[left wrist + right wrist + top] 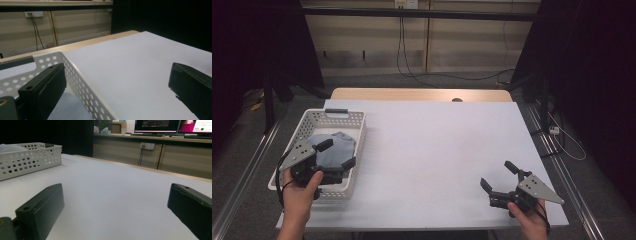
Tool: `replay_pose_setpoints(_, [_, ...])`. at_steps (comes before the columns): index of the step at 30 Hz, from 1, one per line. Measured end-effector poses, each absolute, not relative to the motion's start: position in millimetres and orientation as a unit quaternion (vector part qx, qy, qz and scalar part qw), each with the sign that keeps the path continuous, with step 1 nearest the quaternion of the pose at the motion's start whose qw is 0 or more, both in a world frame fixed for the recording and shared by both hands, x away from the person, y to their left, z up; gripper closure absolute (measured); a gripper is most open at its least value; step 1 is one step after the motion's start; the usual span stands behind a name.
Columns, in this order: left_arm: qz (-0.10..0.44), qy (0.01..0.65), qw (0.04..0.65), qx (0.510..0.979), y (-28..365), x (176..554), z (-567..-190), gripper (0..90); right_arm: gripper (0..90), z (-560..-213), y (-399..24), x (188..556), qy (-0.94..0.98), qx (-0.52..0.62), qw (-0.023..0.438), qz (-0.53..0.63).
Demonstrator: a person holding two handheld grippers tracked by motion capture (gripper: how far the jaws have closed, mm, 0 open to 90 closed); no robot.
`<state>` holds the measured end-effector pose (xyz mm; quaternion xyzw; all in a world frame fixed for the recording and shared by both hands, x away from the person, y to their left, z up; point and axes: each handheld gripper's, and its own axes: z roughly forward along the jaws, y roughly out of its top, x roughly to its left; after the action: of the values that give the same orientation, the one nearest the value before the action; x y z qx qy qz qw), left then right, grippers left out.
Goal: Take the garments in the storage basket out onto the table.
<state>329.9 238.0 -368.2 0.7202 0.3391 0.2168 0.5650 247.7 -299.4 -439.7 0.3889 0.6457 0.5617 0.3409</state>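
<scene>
blue cloth (332,145) in white basket (358,131)

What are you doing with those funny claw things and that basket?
A person holds a claw in each hand at a white table. The left claw is open and hovers over a white basket with holes in its sides, right above a blue-grey cloth bundled inside. It isn't gripping the cloth yet. The right claw is open too, low over the bare table on the other side, holding nothing. It looks like the cloth is about to be picked up.
</scene>
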Motion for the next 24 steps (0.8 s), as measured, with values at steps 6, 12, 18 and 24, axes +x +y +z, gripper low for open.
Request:
replay_pose_setpoints(6, [0.223,0.346,0.551,0.726,245,337,-366,1.6,0.2,-440,-299,247,0.646,0.388,0.34,0.562])
replay_pose_setpoints(12, [0.226,0.352,0.542,0.728,253,344,-361,1.6,0.2,-440,-299,248,0.648,0.386,0.34,0.561])
replay_pose_setpoints(18, [0.226,0.361,0.533,0.731,260,350,-359,1.7,0.3,-440,-298,248,0.649,0.387,0.339,0.561])
replay_pose_setpoints(24, [0.225,0.368,0.521,0.736,266,355,-360,1.8,0.3,-440,-299,248,0.649,0.386,0.339,0.561])
